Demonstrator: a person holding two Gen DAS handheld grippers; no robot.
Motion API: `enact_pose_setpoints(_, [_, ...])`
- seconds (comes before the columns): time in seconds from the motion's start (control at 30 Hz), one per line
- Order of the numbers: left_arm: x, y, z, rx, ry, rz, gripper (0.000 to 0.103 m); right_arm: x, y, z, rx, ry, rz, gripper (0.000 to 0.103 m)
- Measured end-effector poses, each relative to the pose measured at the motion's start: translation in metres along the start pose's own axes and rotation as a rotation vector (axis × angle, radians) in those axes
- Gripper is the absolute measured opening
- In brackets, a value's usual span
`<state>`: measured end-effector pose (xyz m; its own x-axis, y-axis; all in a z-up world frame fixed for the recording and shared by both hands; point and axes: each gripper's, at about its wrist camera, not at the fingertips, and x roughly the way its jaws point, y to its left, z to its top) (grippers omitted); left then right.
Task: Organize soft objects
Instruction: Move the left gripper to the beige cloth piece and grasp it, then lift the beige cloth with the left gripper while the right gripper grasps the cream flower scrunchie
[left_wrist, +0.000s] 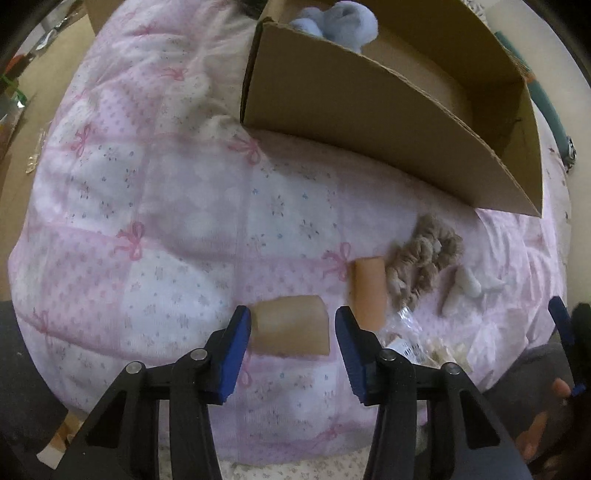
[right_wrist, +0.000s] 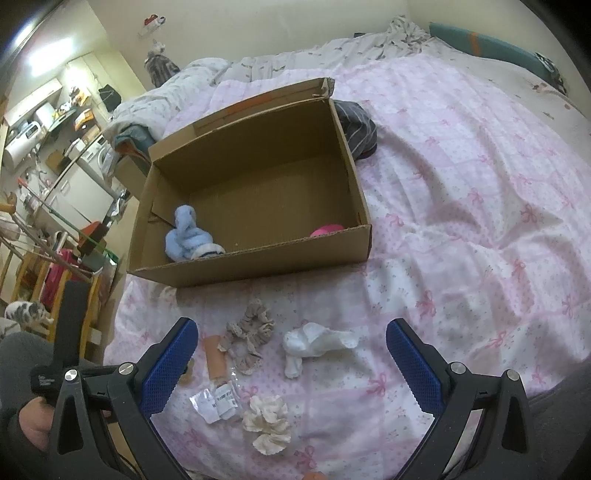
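My left gripper (left_wrist: 291, 328) is open, its blue pads either side of a tan soft block (left_wrist: 291, 330) on the pink quilt. A second tan piece (left_wrist: 367, 291) lies beside a beige scrunchie (left_wrist: 424, 258) and a white sock (left_wrist: 461, 290). My right gripper (right_wrist: 291, 354) is open and empty above the white sock (right_wrist: 314, 345), the beige scrunchie (right_wrist: 251, 334), a cream scrunchie (right_wrist: 267, 422) and the tan piece (right_wrist: 216, 356). The cardboard box (right_wrist: 258, 258) holds a blue plush (right_wrist: 188, 236) and something pink (right_wrist: 327, 230).
A clear packet with a paper label (right_wrist: 218, 400) lies near the scrunchies. A dark striped cloth (right_wrist: 356, 125) lies behind the box. The pink quilt (right_wrist: 461, 206) stretches right. A cluttered room and a drying rack (right_wrist: 44, 243) are off the bed's left edge.
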<state>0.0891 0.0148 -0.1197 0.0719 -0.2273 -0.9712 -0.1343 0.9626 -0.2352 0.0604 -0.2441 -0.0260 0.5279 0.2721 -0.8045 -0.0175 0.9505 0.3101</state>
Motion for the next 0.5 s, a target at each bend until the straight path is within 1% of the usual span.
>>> enact_pose_setpoints(0.1, [0.006, -0.005, 0.003, 0.017, 0.006, 0.014, 0.041, 0.000, 0.001, -0.001, -0.003, 0.002, -0.006, 0.103])
enact_pose_setpoints(0.13, [0.008, -0.007, 0.004, 0.023, 0.006, 0.029, 0.035, 0.000, 0.001, -0.001, -0.004, 0.001, -0.007, 0.103])
enact_pose_setpoints(0.2, [0.013, -0.012, 0.005, 0.044, 0.000, 0.056, 0.034, 0.001, 0.001, -0.001, -0.006, -0.001, -0.009, 0.103])
enact_pose_setpoints(0.3, [0.020, -0.019, 0.005, 0.083, -0.008, 0.102, 0.028, 0.001, 0.002, -0.001, -0.005, 0.003, -0.011, 0.103])
enact_pose_setpoints(0.33, [0.021, -0.019, 0.005, 0.077, -0.007, 0.101, 0.027, 0.001, 0.002, -0.001, -0.005, 0.004, -0.013, 0.103])
enact_pose_setpoints(0.4, [0.022, -0.021, 0.006, 0.076, -0.010, 0.116, 0.014, 0.001, 0.002, -0.001, -0.007, 0.005, -0.015, 0.103])
enact_pose_setpoints(0.43, [0.023, -0.023, 0.007, 0.075, -0.010, 0.114, 0.009, 0.001, 0.002, -0.001, -0.009, 0.004, -0.017, 0.103])
enact_pose_setpoints(0.47, [0.020, -0.022, 0.007, 0.065, -0.010, 0.094, 0.008, 0.001, 0.002, -0.001, -0.009, 0.004, -0.018, 0.103])
enact_pose_setpoints(0.5, [0.016, -0.022, 0.006, 0.062, -0.018, 0.090, 0.008, 0.001, 0.002, -0.001, -0.008, 0.003, -0.019, 0.103])
